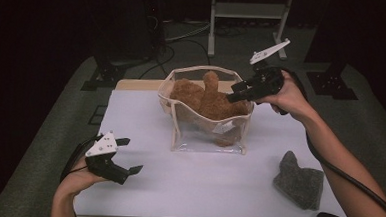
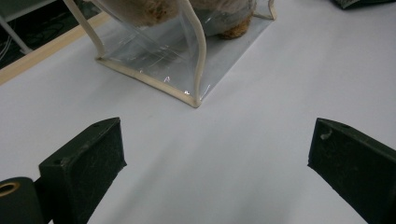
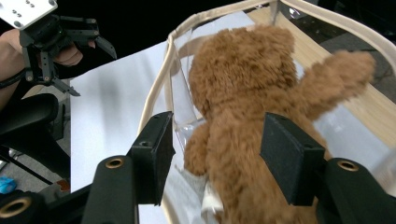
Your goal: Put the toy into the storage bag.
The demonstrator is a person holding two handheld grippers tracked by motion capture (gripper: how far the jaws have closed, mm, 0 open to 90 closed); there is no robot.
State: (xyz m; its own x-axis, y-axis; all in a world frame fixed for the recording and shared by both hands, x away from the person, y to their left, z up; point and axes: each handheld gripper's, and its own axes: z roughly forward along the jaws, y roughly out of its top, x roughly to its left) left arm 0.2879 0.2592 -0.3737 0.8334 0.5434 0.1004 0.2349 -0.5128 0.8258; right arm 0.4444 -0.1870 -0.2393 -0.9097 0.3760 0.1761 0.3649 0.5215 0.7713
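Dark surroundings frame a white worktop (image 1: 202,189) with a pale wooden edge at its far side; a metal frame stands on the floor behind it. Near the far middle of the worktop stands a clear plastic bag (image 1: 207,132) with cream piping along its rim and seams, its mouth open upward. Inside it lies a brown plush bear (image 1: 209,99), one limb sticking up above the rim.

Right hand-held gripper (image 1: 239,92): held over the right side of the bag's mouth, jaws pointing toward the bear. In the right gripper view the jaws stand partly open on either side of the bear (image 3: 243,93), with a gap showing at the left jaw; the right jaw lies against or just in front of the fur, and which cannot be told. No grip shows.

Left hand-held gripper (image 1: 126,156): held low over the near left part of the worktop, well apart from the bag (image 2: 187,51); its jaws are spread wide with nothing between them.

A grey cloth (image 1: 300,181) lies crumpled near the worktop's right front corner.
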